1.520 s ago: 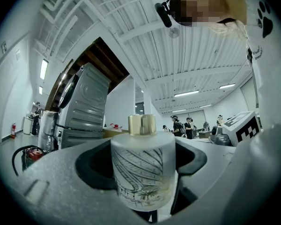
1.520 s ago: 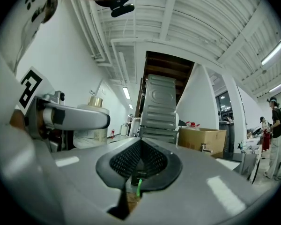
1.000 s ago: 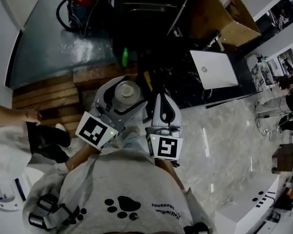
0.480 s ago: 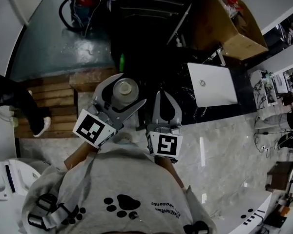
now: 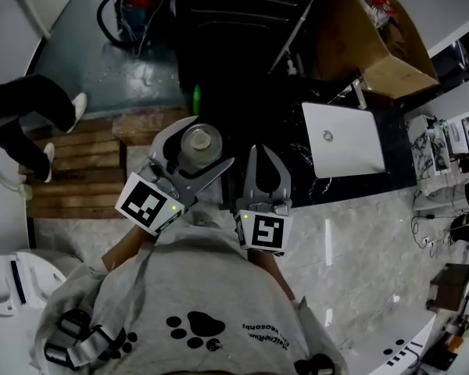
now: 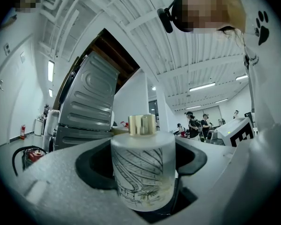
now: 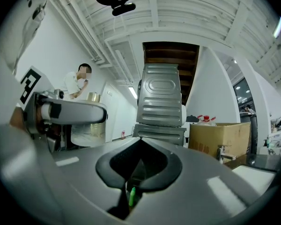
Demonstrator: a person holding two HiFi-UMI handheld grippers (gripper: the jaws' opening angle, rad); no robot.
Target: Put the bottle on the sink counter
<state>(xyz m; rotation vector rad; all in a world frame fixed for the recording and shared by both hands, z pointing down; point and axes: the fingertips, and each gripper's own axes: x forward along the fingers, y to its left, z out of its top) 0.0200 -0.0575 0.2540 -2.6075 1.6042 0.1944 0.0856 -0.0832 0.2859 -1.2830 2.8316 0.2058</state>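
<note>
A frosted bottle (image 5: 200,143) with a gold cap stands upright between the jaws of my left gripper (image 5: 206,148), which is shut on it. In the left gripper view the bottle (image 6: 143,170) fills the gap between the grey jaws, its printed side facing the camera. My right gripper (image 5: 262,150) hovers just to the right of it, shut with nothing inside; its jaws meet at the tip (image 7: 140,142). Ahead and to the right lies the black marble sink counter (image 5: 297,162) with a white sink basin (image 5: 344,141).
A cardboard box (image 5: 371,41) sits behind the sink. A dark metal unit (image 5: 234,22) stands straight ahead, with a small green object (image 5: 195,96) at its foot. A wooden pallet (image 5: 78,170) lies at the left, where a person's legs (image 5: 23,119) cross.
Both grippers and the bottle keep the same pose. The person at the left has walked from the pallet's near side towards its far side. The view has shifted slightly.
</note>
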